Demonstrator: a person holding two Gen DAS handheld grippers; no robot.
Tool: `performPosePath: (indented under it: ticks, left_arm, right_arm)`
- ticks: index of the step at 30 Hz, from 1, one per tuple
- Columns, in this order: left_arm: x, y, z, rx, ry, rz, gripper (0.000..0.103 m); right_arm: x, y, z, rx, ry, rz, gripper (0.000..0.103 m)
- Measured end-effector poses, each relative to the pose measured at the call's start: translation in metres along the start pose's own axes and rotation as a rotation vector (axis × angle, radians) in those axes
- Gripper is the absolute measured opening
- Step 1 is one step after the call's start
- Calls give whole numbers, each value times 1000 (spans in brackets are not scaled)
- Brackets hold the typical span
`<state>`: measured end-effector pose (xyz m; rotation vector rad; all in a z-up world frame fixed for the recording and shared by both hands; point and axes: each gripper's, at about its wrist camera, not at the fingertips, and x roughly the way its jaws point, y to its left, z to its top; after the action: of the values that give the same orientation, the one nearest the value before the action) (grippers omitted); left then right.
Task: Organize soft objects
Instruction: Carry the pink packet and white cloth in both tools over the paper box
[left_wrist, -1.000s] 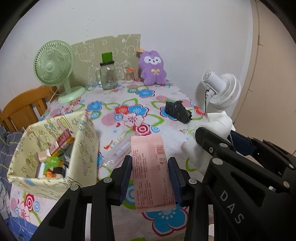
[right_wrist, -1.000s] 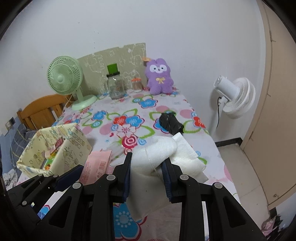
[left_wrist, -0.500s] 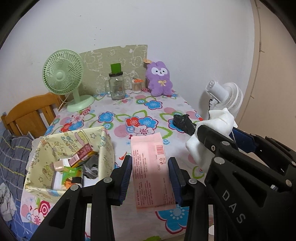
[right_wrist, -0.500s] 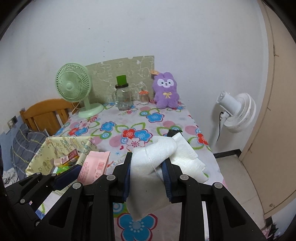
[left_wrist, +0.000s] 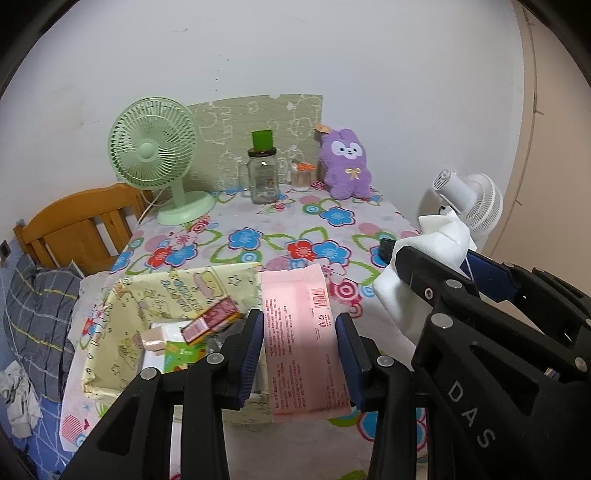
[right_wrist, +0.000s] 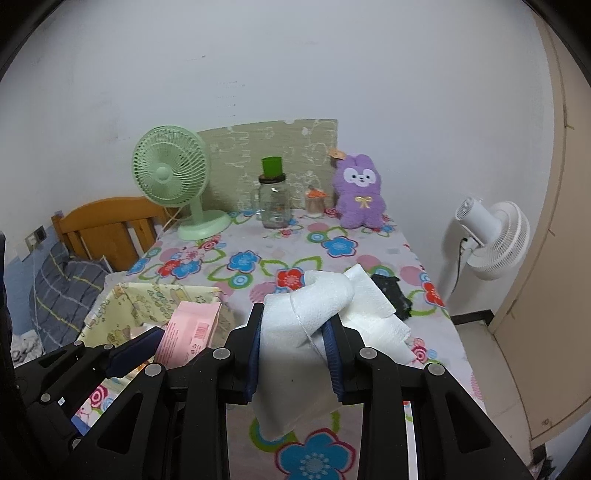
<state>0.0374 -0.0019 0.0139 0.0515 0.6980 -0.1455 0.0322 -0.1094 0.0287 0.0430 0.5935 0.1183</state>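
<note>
Pink packet (left_wrist: 301, 336) — we find it clamped between the blue pads of the left gripper (left_wrist: 300, 354), held in the air beside the yellow fabric bin (left_wrist: 110, 332) on the floral tablecloth (left_wrist: 258, 225). White folded towel (right_wrist: 295, 332) sits pinched in the right gripper (right_wrist: 295, 347), above the table's near edge. We note a black bundle (right_wrist: 393, 295) lying on the cloth just beyond the towel — and a purple plush (right_wrist: 360, 192) upright at the far end.
</note>
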Motion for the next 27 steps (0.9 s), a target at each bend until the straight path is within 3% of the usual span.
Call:
performPosePath:
  ticks: [27]
  left_arm:
    - [28, 94, 3, -62, 8, 109, 41]
  right_arm:
    - [56, 89, 15, -66, 54, 144, 34]
